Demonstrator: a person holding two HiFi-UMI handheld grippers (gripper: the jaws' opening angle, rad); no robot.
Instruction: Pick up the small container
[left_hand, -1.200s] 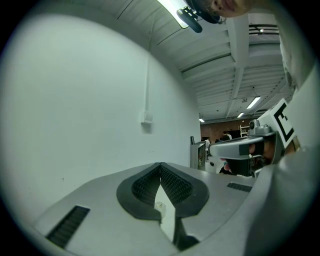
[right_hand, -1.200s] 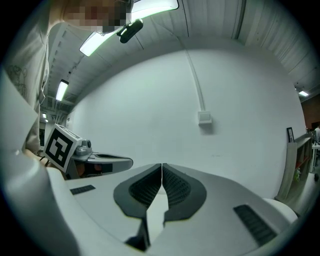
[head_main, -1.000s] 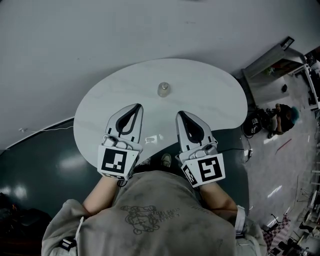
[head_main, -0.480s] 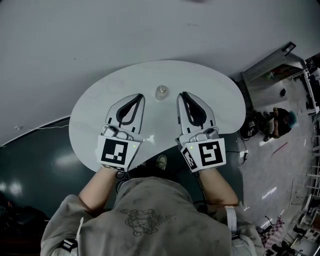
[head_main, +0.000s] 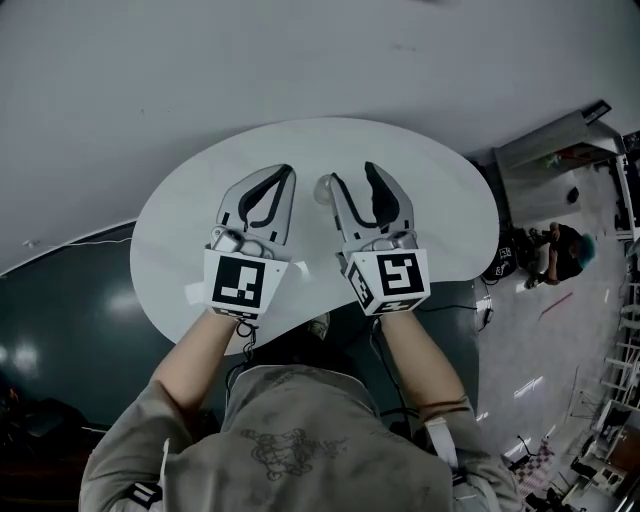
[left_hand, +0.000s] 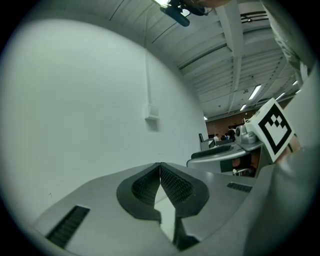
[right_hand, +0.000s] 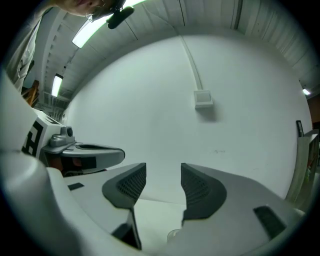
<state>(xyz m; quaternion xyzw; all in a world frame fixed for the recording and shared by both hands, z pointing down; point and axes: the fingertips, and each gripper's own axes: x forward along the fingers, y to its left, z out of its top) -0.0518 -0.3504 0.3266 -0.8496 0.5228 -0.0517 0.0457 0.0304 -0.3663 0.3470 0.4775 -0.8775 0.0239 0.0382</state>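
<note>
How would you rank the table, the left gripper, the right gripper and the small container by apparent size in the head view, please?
1. table, by far the largest.
2. left gripper and right gripper: much alike, so not ranked apart.
3. small container, smallest, partly behind the right gripper.

Oval white counter (head_main: 180, 230) set against a pale wall (head_main: 200, 60). Dark floor (head_main: 60, 330) around it.

Left hand-held gripper (head_main: 287, 172): over the counter, jaws meeting at the tips.

Right hand-held gripper (head_main: 350, 178): just beside it, jaws apart, have just been opening.

Clear container (head_main: 321, 189): upright on the counter at the tip of the right gripper's left jaw, partly hidden by it. Contact can't be told.

Grey shirt (head_main: 290, 440) at the bottom. Shoe (head_main: 318, 324) under the counter's near edge.
</note>
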